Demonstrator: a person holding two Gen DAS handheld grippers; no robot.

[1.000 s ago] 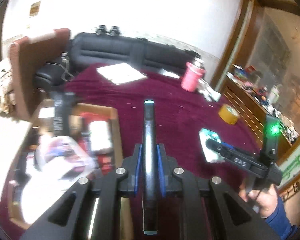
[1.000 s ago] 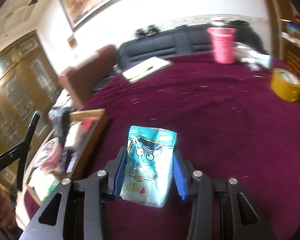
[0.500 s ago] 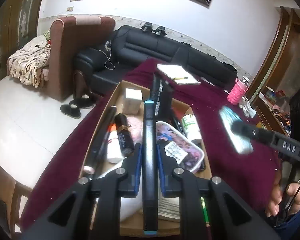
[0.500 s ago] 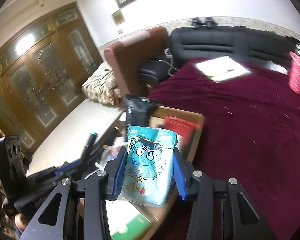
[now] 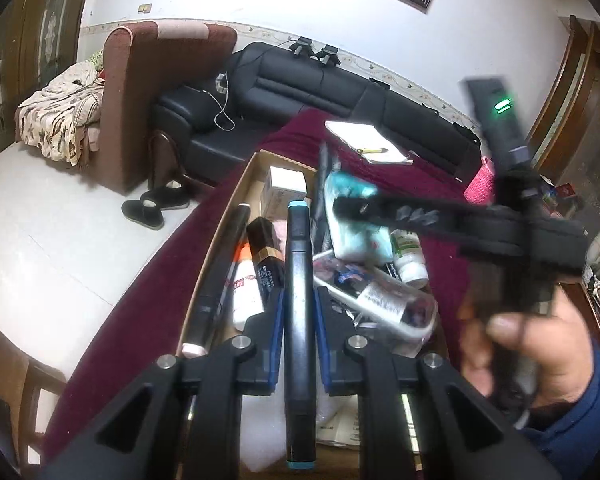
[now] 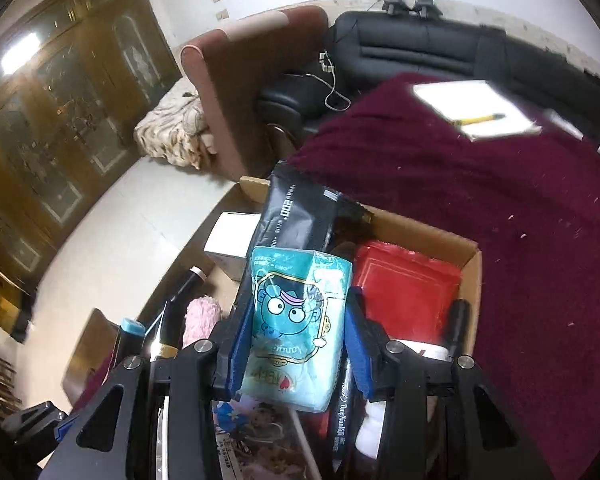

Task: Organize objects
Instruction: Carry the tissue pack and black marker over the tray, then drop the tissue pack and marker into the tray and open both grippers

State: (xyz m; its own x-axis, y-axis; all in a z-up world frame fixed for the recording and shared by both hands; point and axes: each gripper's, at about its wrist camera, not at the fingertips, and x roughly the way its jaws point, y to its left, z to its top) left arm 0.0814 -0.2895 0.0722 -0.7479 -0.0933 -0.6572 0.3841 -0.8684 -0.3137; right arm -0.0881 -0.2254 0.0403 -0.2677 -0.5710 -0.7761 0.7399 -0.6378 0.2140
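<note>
My left gripper (image 5: 298,304) is shut on a black marker (image 5: 298,280) with teal end caps, held above the cardboard box (image 5: 236,196). My right gripper (image 6: 296,332) is shut on a teal tissue pack (image 6: 296,320) with a cartoon face, held over the same box (image 6: 470,264). In the left wrist view the right gripper (image 5: 352,208) reaches in from the right, blurred, with the tissue pack (image 5: 352,216) over the box's far half. The box holds a black pouch (image 6: 300,216), a red packet (image 6: 408,284), a white carton (image 5: 286,186), bottles and tubes.
The box sits at the left edge of a maroon-covered table (image 6: 520,220). A notepad with a yellow pen (image 6: 476,108) lies at the table's far end. A pink cup (image 5: 480,184) stands to the right. A black sofa (image 5: 320,84) and brown armchair (image 5: 140,100) lie beyond.
Both grippers have moved left from the table's middle to over the box. The right gripper with the tissue pack has come in closer over the box's contents.
</note>
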